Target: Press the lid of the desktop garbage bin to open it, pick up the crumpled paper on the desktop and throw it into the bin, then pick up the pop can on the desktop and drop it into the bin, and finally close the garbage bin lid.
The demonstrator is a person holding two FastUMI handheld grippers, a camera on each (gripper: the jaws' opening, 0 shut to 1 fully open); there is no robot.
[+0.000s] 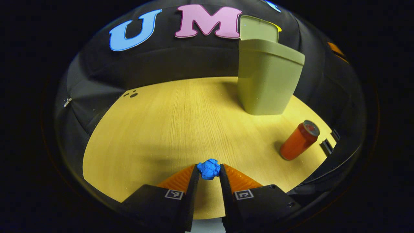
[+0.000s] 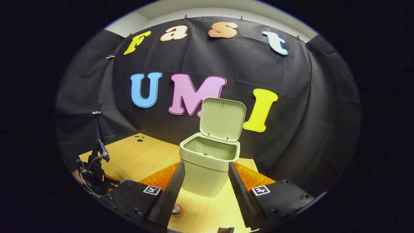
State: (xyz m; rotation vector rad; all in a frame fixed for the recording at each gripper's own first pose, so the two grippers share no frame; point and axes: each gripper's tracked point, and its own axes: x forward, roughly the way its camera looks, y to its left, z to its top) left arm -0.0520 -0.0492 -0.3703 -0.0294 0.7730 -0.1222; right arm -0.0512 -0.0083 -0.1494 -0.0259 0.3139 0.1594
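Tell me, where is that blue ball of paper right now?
In the left gripper view, the crumpled paper sits pinched at the tips of the left tool, low over the wooden table, with the pop can off to its right.

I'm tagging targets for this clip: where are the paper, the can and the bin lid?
paper (image 1: 209, 169): left gripper view, middle of the crumpled ball between the fingers.
can (image 1: 298, 141): left gripper view, its side wall.
bin lid (image 2: 222, 119): right gripper view, inner face of the raised lid.
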